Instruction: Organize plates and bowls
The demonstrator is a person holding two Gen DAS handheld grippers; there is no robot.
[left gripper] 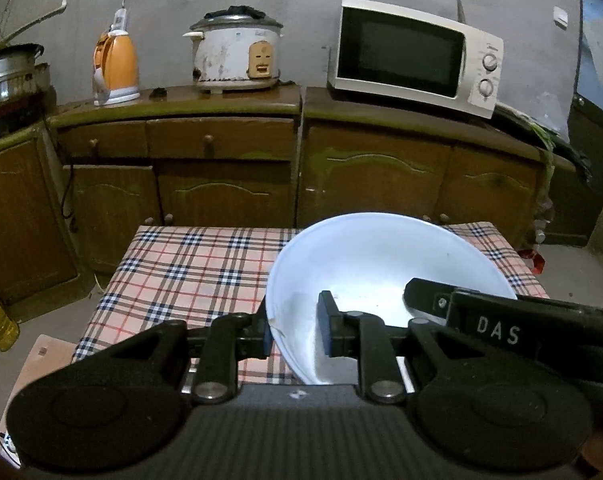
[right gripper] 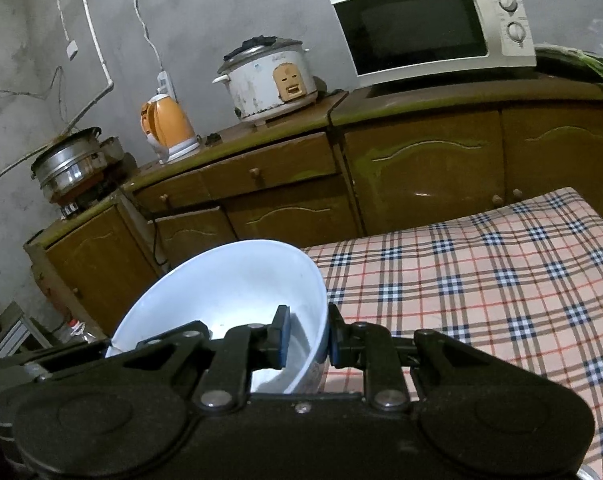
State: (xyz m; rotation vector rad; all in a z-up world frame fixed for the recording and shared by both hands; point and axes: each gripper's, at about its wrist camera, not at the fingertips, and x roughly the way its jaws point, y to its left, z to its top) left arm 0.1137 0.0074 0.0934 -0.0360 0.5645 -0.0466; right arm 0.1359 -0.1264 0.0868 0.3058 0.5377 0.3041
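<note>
1 white bowl (left gripper: pixel 381 264) is held tilted above the checked counter (left gripper: pixel 181 272), gripped on opposite rims. Its left rim is pinched by the left claw (left gripper: pixel 293 330), its right rim by the right claw (right gripper: pixel 307 338). No plates or stack are seen, so sorting is judged barely begun. Behind stand 1 kettle (left gripper: pixel 115 66), 1 cooker (left gripper: pixel 235 54), 1 microwave (left gripper: pixel 415 56).

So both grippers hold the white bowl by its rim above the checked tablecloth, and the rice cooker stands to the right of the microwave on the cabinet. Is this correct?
Not quite. The rice cooker stands to the left of the microwave, as the left wrist view shows. The rest holds: the left gripper and the right gripper both hold the white bowl by its rim above the checked tablecloth.
</note>
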